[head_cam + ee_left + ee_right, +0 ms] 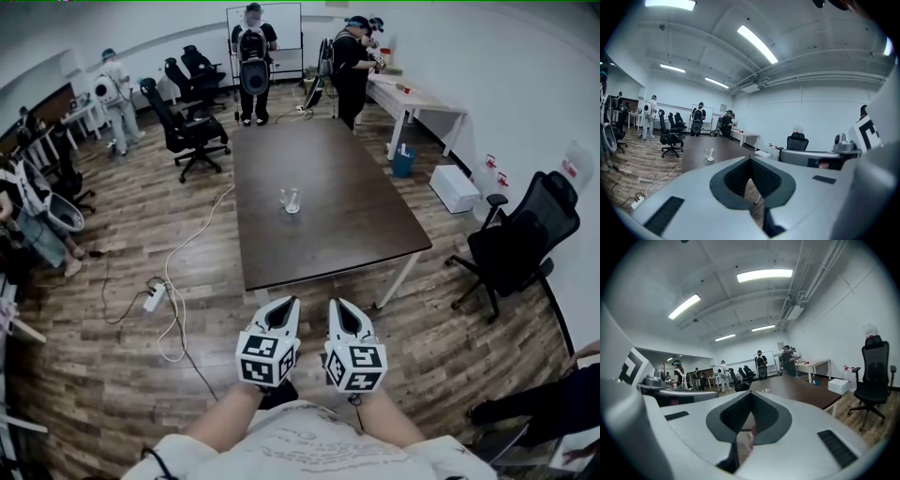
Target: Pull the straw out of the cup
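Table (356, 225) centre: cup (291, 201) | left tool (286, 302), right tool (336, 305) closed | floor: power strip (155, 298)

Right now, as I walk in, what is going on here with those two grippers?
A person stands short of the dark table, holding the left gripper and the right gripper side by side, both shut and empty. The clear cup sits on the table, well ahead of them and untouched. At the room's far end stand other people.
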Tool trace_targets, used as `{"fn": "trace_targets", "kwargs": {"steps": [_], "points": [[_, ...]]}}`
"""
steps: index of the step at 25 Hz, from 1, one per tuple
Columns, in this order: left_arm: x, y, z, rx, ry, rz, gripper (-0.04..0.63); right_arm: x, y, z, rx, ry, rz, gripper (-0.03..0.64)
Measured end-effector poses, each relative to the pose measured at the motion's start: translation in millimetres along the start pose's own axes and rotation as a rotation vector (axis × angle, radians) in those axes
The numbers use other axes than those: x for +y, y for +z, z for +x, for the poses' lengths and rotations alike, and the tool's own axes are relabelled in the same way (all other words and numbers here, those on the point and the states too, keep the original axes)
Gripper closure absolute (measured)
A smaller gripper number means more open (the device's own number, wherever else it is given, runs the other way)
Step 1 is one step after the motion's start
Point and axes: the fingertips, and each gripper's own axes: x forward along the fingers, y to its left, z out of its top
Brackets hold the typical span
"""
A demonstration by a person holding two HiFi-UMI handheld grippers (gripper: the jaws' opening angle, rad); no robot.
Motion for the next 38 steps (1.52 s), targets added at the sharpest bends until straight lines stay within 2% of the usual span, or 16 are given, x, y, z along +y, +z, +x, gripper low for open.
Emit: {"fn": "trace_targets", "kwargs": {"steps": [15,27,33,38], "points": [[49.8,15.1,100.6,-0.009,-0.034,-0.025,0.595,-45.3,3.7,97.2,0.016,-0.022,-0.002,0.601],[136.9,58.2,219.0,0.006,-0.011,-0.015,0.595,-80.6,34.1,245.8,0.052,-0.013,-0.013,0.601],[196.8,78.8,265.6,0.012,0.011,-0.032,0.595,-80.9,50.4,323.7,0.062,0.003,-0.018,0.601],[230.2,87.6,302.0,0.025,0.009,-0.040,0.595,-86.0,56.4,371.0,0.081,0.005,-0.025,0.601]]}}
